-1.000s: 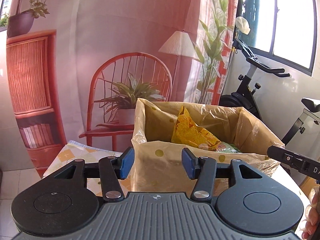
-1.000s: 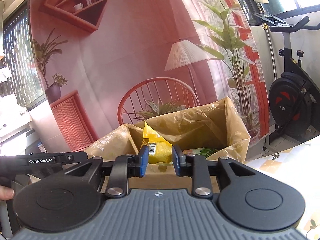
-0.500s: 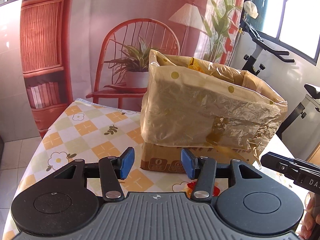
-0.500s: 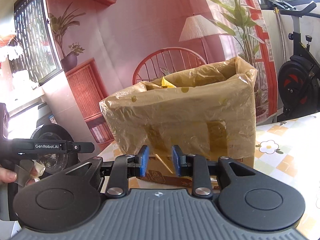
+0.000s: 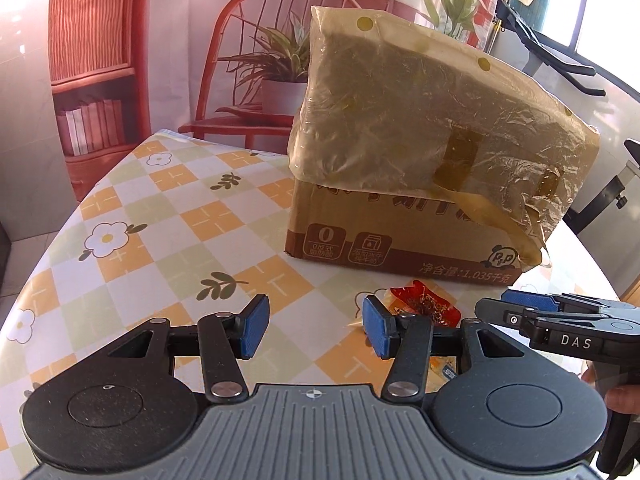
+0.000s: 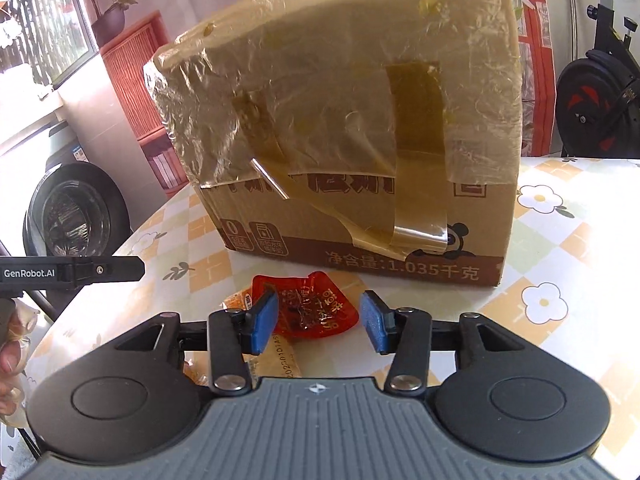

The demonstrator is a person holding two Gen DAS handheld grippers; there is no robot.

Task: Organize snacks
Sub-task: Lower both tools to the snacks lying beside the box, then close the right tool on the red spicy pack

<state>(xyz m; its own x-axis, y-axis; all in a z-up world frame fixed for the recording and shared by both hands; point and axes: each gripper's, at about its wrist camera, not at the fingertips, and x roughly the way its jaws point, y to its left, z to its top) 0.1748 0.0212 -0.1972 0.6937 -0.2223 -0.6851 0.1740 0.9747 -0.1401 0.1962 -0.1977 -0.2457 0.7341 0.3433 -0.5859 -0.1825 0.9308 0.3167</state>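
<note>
1. Red and shiny, the snack packet (image 6: 310,310) lies flat on the checked table (image 5: 168,216), just in front of the cardboard box (image 6: 360,216).
2. It looks light, thin and crinkly, so it may slip. Pinching one edge seems best.
3. Around it, the right gripper (image 6: 318,322) has just been opening; its blue pads stand apart beside the packet, not pressing.
4. Nearby, the left gripper (image 5: 314,326) is spread and holds nothing.
5. A plastic liner (image 5: 420,120) hangs over the box.
</note>
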